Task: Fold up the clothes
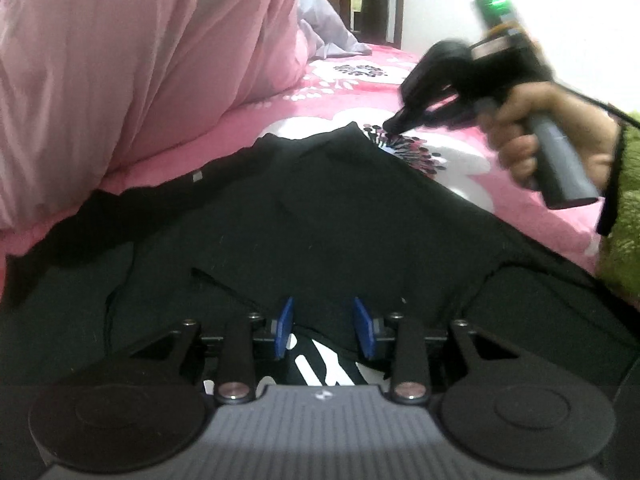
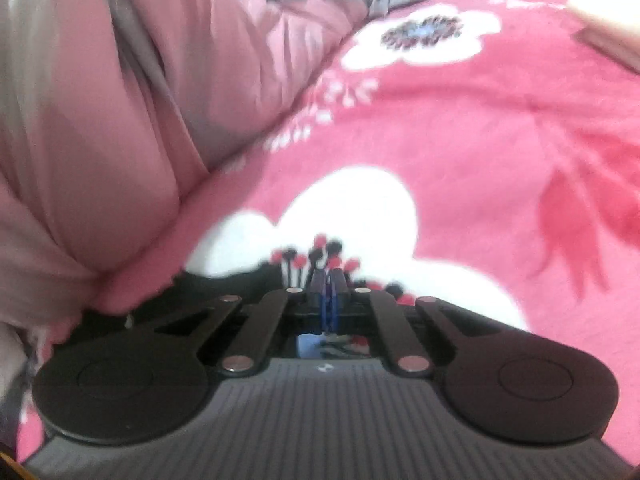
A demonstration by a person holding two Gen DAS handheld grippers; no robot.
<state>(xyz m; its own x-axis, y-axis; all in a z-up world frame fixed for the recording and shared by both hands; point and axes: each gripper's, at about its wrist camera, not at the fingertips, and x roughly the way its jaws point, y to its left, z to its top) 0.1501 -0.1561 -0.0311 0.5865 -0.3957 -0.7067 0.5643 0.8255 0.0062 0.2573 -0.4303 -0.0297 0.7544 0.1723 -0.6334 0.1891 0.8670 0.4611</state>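
Black garment (image 1: 328, 216) lay spread across the middle and lower part of the left wrist view, on a pink flowered bedspread (image 1: 348, 92), with a pink quilt (image 1: 140, 60) heaped at upper left. Left gripper (image 1: 326, 330) hovered over the near edge of the cloth, jaws parted, blue pads clear of it. Right gripper (image 1: 394, 124), in a hand (image 1: 560, 136) at upper right, sat at the garment's far corner, jaws clenched together; whether they pinched fabric could not be told.
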